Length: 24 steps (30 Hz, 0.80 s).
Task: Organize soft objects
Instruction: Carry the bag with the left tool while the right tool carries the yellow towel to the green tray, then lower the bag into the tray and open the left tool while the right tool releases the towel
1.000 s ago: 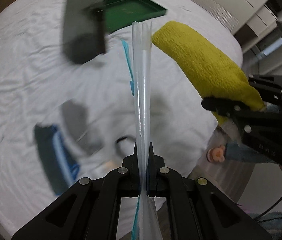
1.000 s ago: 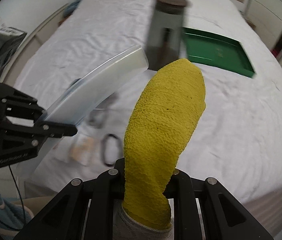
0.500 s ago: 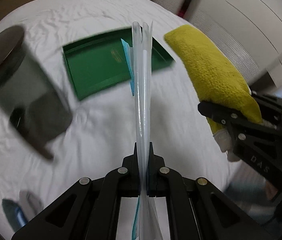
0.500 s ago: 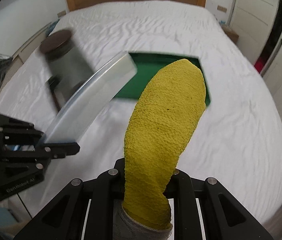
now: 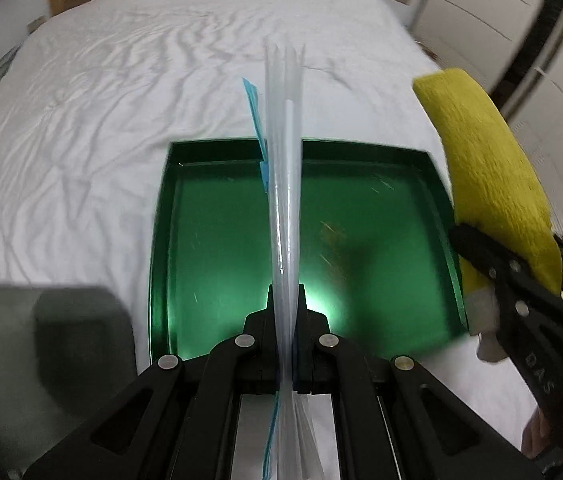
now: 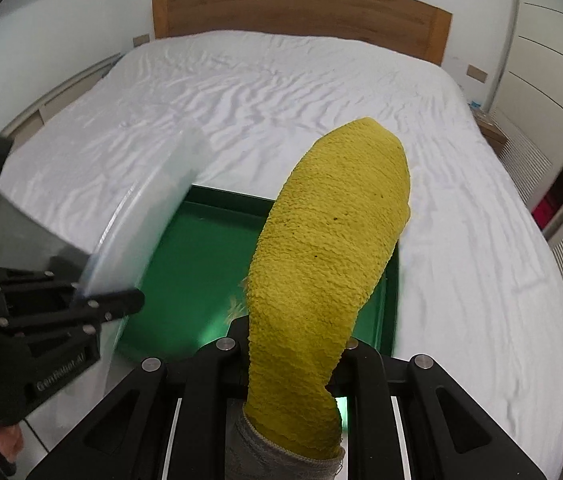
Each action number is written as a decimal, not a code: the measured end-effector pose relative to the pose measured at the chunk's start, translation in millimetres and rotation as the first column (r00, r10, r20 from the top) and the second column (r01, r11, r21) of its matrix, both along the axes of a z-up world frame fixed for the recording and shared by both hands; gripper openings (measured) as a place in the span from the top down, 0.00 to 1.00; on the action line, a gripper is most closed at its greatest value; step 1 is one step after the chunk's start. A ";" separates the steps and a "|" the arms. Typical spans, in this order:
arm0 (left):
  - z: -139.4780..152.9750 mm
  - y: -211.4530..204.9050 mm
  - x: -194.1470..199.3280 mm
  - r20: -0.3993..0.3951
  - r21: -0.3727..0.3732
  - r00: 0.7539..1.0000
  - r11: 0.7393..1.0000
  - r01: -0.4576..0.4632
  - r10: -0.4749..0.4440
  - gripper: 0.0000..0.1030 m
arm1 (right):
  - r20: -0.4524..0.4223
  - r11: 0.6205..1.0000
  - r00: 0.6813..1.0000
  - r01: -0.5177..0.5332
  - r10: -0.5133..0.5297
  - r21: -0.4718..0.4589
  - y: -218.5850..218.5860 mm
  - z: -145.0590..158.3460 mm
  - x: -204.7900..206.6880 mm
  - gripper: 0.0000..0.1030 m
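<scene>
Sock: a yellow sock (image 6: pixel 333 264) is standing upright in the right gripper (image 6: pixel 293 344), whose jaws are pinching its lower part above the green tray (image 6: pixel 185 280).
Bag: a clear plastic bag (image 5: pixel 285 184) is sitting edge-on, clamped in the left gripper (image 5: pixel 286 300).
Tray: its 4 raised rims are bordering an empty floor.
Bed: white sheet (image 6: pixel 281 92) is lying bare around the tray.
Blur: a grey object (image 5: pixel 41 340) is showing near the tray's left edge.
</scene>
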<state>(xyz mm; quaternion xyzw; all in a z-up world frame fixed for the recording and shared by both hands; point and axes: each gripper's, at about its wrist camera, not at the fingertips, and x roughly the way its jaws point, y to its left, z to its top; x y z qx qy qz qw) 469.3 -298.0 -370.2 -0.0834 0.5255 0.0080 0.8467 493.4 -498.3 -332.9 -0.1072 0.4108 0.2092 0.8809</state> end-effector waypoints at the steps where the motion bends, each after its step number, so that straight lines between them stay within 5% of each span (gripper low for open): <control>1: -7.3 2.6 9.7 -0.001 0.014 1.000 1.000 -0.020 0.020 0.98 | 0.000 1.000 1.000 -0.002 0.002 -0.010 1.5 -6.0 6.5 0.84; 11: -38.0 8.5 40.8 -0.012 0.146 0.999 0.988 -0.046 0.049 0.97 | -0.063 0.999 0.998 0.018 -0.020 -0.035 -5.3 -42.2 16.3 0.83; 20: -46.2 9.5 51.1 -0.036 0.180 0.998 0.983 -0.041 0.048 0.95 | -0.087 0.998 0.996 0.019 -0.023 -0.054 5.0 -48.9 8.2 0.82; 24: -43.3 4.3 49.8 -0.022 0.181 0.999 0.983 -0.035 0.039 0.93 | -0.082 0.998 0.996 0.035 -0.038 -0.046 1.2 -48.2 4.3 0.69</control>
